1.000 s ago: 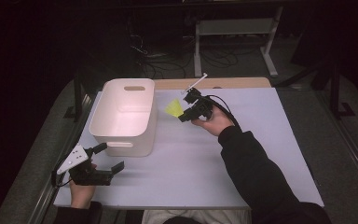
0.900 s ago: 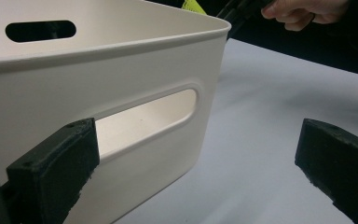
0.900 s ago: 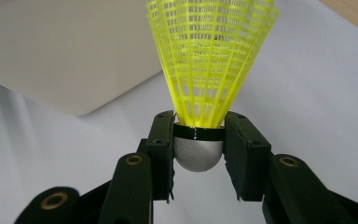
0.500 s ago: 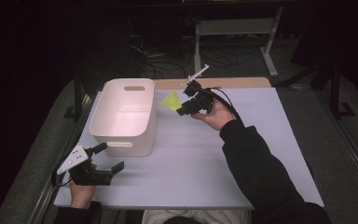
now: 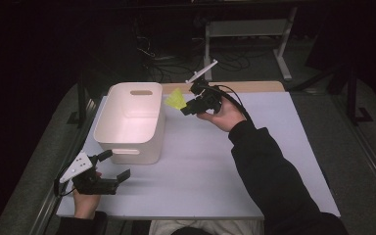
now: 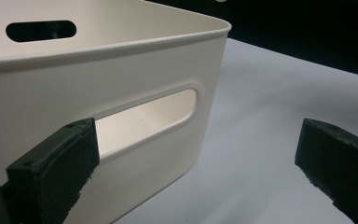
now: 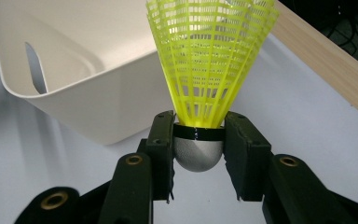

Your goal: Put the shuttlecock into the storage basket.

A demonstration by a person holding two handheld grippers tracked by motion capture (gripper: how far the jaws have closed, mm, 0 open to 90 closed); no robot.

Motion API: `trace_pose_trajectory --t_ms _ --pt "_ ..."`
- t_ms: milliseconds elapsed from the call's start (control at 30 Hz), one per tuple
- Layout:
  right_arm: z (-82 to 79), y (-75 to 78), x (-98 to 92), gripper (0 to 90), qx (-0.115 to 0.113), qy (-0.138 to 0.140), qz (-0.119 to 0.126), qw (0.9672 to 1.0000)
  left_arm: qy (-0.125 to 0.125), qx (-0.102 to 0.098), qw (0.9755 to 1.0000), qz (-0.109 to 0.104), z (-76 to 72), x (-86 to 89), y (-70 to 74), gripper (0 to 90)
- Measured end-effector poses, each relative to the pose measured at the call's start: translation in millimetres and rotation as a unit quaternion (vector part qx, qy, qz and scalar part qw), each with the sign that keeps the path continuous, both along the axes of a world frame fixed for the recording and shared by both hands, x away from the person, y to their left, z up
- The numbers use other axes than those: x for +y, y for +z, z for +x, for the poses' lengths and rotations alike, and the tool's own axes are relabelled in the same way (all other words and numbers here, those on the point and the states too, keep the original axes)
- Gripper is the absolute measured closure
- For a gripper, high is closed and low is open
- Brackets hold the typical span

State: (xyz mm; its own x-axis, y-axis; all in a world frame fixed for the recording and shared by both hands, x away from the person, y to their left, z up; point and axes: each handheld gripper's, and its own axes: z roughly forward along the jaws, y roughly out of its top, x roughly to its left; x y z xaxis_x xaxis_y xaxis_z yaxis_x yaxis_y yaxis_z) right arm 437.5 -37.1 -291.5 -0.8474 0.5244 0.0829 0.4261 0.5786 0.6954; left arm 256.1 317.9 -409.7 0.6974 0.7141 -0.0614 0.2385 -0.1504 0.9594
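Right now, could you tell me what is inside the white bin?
The white bin looks empty: a bare floor and inner walls. Its near wall hides the near strip of floor. The yellow shuttlecock is outside it, in the right claw.

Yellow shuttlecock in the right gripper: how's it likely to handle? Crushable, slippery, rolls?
Likely very light: the shuttlecock is mostly open plastic mesh. The skirt probably flexes if squeezed, so the right gripper clamping the rounded cap looks sensible. That smooth dome may slip, and set down it would probably roll in an arc.

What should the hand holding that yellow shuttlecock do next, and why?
Probably carry it a little further sideways over the white bin. The right gripper clamps the yellow shuttlecock by its cork base, lifted off the table beside the bin's rim, not yet above its opening.
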Motion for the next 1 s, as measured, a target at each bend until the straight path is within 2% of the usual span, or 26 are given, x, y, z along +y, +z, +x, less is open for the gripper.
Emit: trace_pose_trajectory --t_ms 333,767,1000 --pt "-1.3 14.6 8.8 63.4 -0.01 0.011 0.013 0.9998 -0.001 0.0 1.0 -0.001 -0.1 0.0 0.0 0.0" --pt "-4.8 31.7 26.7 63.4 -0.023 0.033 0.014 0.9991 -0.002 0.0 1.0 0.0 0.0 0.0 0.0 0.0" --pt "-4.8 35.3 35.6 63.4 -0.024 0.043 0.014 0.9987 -0.002 0.0 1.0 0.0 -0.1 0.3 0.1 0.0"
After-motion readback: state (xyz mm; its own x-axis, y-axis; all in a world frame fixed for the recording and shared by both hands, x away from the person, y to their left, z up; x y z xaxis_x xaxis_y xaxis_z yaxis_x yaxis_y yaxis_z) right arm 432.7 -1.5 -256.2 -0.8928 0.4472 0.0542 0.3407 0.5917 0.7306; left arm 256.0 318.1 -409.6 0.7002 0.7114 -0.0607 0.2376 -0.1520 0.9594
